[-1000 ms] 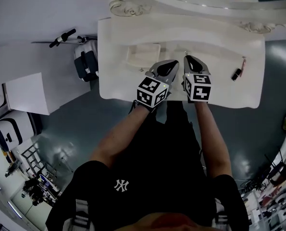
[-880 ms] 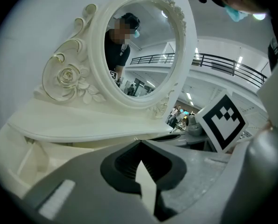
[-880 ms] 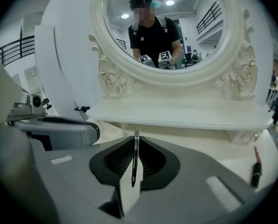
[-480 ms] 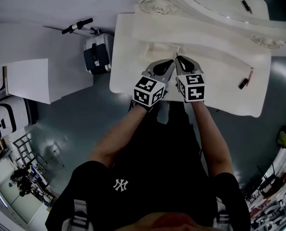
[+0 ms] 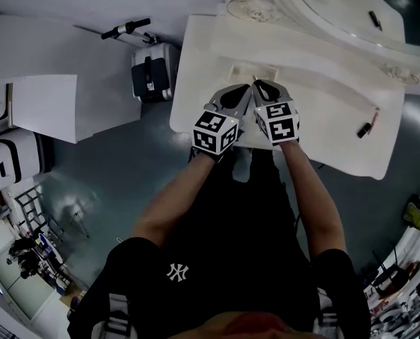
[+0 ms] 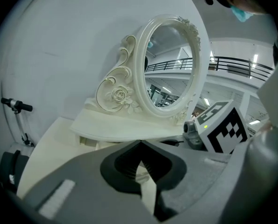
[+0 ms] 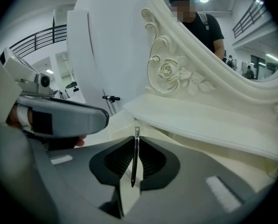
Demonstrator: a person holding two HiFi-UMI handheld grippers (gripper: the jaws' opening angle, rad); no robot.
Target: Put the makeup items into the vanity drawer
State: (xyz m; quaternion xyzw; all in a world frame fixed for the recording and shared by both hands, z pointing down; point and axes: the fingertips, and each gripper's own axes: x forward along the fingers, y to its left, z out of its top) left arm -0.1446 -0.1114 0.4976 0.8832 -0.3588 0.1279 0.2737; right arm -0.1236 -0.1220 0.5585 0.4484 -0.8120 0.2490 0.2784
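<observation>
Item: thin metal makeup tool, standing upright and edge-on, pinched between the pads of the right claw, its squared tip showing just above the claw's tips. The right claw is poised over the front part of the white tabletop and points toward the raised shelf below the mirror. Left claw: pressed together at the tips, nothing between them, just beside the right claw and angled toward it, so that in the head view the two noses nearly meet. Small drawer: pale and rectangular, set under the raised shelf just ahead of both claws; how far it stands open cannot be told. Further makeup: a small dark item with a reddish piece beside it, lying on the tabletop well apart to the right, near the front edge. Mirror: oval, in a carved white frame with a rose ornament at its foot. Person: both forearms reach forward from a black shirt, one hand on each claw. Surroundings: grey floor, a dark and white case standing beside the left end of the tabletop, a handlebar behind it, and a white panel farther left.
</observation>
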